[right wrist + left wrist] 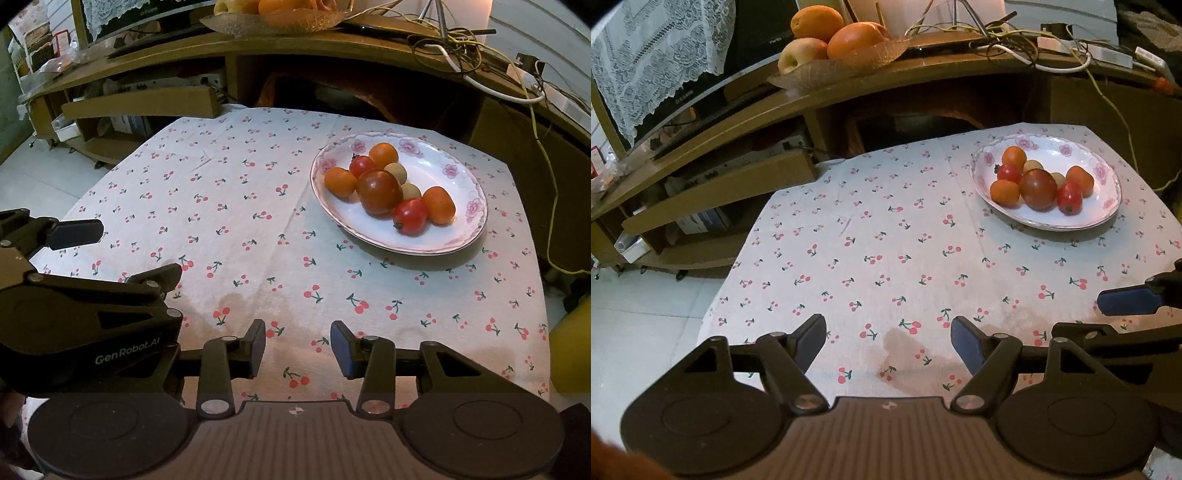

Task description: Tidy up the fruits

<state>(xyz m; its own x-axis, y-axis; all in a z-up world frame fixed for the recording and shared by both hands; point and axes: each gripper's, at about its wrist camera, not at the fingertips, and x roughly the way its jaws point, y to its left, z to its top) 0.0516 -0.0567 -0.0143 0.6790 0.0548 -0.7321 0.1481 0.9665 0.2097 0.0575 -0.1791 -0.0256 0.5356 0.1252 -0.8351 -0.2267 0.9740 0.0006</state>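
— Firstly, where is the fruit?
— Heaped on the oval plate (466,173) at the cherry-print cloth's (236,206) far right; its long axis runs near-right to far-left. The large dark tomato (379,192) sits mid-pile, stem direction unclear.
— Tools?
— Left gripper (888,345) and right gripper (297,347) both gape wide, empty, over the near edge.

I read "GenRobot.AI" in pale letters on the black side of my left tongs (142,254). The dark screen (701,74) under the lace has small words on its frame, too small for me to read.
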